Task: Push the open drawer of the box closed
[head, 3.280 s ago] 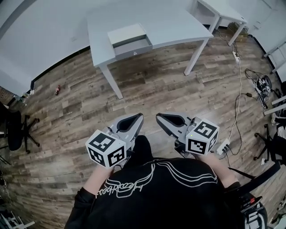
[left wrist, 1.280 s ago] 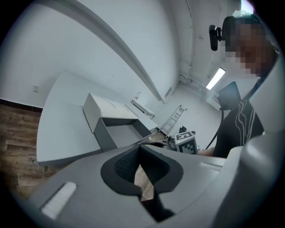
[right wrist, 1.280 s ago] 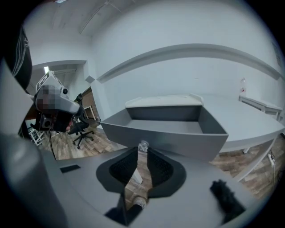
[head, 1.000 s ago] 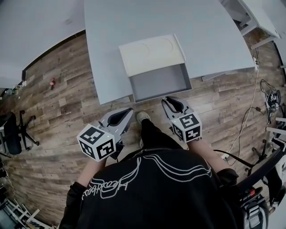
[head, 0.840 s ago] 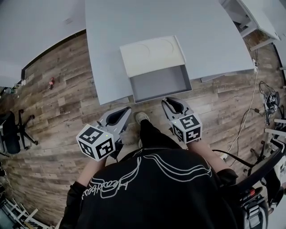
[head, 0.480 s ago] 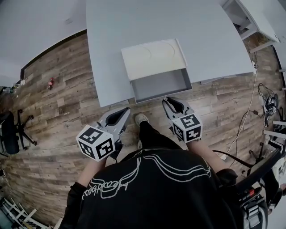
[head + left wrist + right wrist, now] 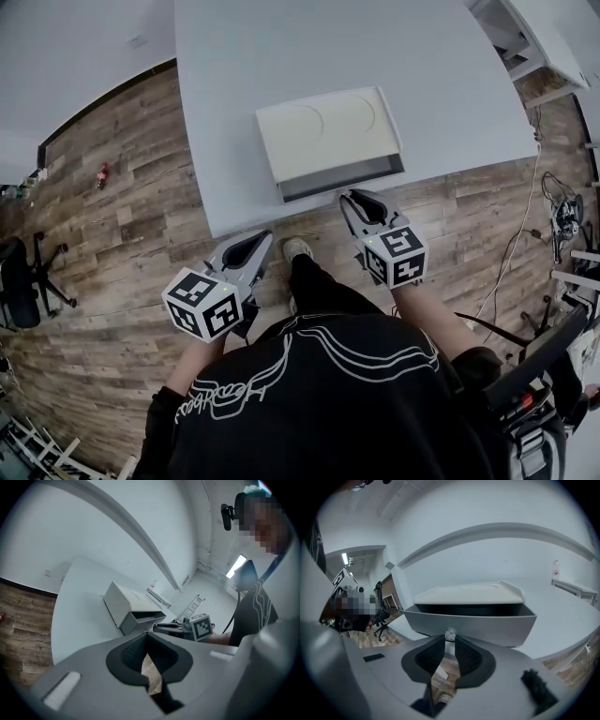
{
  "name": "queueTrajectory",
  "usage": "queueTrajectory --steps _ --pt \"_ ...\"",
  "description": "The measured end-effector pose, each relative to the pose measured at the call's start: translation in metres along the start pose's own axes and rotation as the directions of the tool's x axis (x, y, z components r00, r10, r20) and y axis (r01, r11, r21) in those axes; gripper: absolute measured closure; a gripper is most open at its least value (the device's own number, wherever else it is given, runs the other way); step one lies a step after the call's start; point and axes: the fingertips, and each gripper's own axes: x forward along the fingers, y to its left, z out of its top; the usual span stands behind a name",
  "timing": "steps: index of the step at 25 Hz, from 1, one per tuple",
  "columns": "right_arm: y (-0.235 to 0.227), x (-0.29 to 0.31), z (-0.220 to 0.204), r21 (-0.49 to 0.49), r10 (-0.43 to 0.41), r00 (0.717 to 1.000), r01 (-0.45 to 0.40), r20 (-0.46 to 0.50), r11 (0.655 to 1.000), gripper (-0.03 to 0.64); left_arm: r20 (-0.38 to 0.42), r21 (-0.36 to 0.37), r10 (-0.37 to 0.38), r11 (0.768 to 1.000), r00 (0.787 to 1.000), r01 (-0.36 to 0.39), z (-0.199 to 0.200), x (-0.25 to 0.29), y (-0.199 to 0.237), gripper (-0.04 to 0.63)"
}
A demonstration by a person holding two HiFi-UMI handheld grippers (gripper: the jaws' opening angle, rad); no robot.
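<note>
A cream-topped box (image 7: 328, 136) stands on the grey table (image 7: 234, 75) near its front edge. Its grey drawer (image 7: 342, 178) sticks out only a little. My right gripper (image 7: 350, 196) is shut, with its tips against the drawer front. In the right gripper view the drawer front (image 7: 487, 623) fills the middle, and its small knob (image 7: 450, 633) sits right at my right gripper (image 7: 449, 638) tips. My left gripper (image 7: 266, 236) is shut and empty, held low over the wooden floor, left of the box. In the left gripper view, the box (image 7: 129, 604) lies beyond my left gripper (image 7: 148, 635).
A second table (image 7: 525, 37) stands at the upper right. Cables and gear (image 7: 565, 214) lie on the floor at the right, and an office chair (image 7: 19, 281) is at the far left. The person's shoe (image 7: 297, 247) is under the table edge between the grippers.
The person walked up to the table. Over the last second my right gripper moved forward and the drawer slid most of the way into the box. The left gripper stayed low.
</note>
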Motion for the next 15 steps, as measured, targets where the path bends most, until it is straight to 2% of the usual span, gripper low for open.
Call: queueTrajectory --steps 15 --pt "-0.015 0.030 0.022 0.034 0.013 0.999 -0.011 -0.051 0.999 0.545 0.003 -0.043 0.015 0.999 1.000 -0.015 -0.001 -0.002 0.026 0.603"
